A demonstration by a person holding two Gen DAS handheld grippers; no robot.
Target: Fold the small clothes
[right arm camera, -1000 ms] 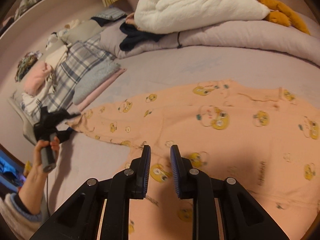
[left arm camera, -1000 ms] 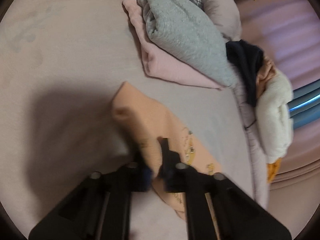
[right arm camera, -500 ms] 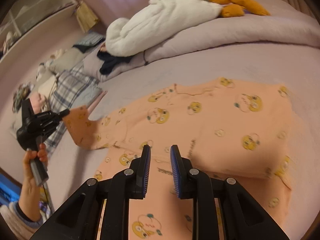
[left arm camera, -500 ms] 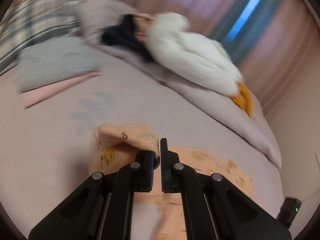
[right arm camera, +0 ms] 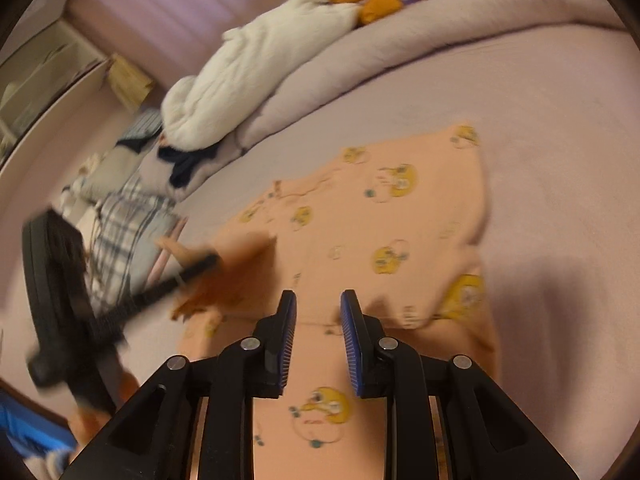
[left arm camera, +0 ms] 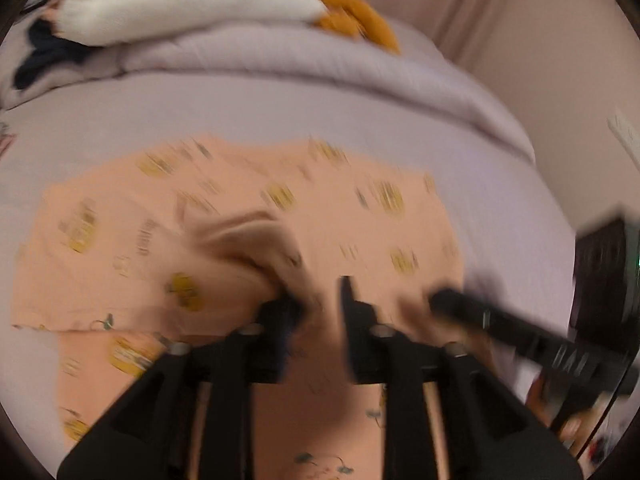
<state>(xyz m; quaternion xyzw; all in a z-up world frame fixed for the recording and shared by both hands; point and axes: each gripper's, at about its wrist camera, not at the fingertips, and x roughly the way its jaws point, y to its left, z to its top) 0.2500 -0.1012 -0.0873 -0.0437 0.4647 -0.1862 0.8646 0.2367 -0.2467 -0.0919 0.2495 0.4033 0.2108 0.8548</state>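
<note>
Moved: left gripper (left arm camera: 320,300) is swinging in from the sheet beside the clothes pile to over the garment's middle, dragging the sleeve across with it; I'm seeing heavy motion blur in its view.
Bed: lilac sheet (right arm camera: 552,128) is filling most of both views, with a rolled lilac duvet (right arm camera: 460,28) running along its far side.
Plush: white plush toy (right arm camera: 256,80) with orange feet is lying on the duvet, a dark garment (right arm camera: 184,164) tucked at its lower end.
Pile: plaid shirt (right arm camera: 124,220) and other clothes are sitting at the left edge of the right wrist view, just beside the garment's left end.
Task item: peach pyjama garment (right arm camera: 360,240) with yellow cartoon prints is lying flat on the sheet mid-bed, under both grippers; its right part is doubled over, a folded edge running just ahead of the right gripper's tips.
Sleeve: peach sleeve end (left arm camera: 240,236) is bunching up against the left gripper's left finger, lifted off the flat part.
Left gripper state: jaws are opening; I'm reading cloth at the left pad only, not clamped between both, though blur is limiting that.
Right gripper: right gripper (right arm camera: 318,308) is hovering low over the garment, jaws at a narrow gap, nothing between the blue pads.
</note>
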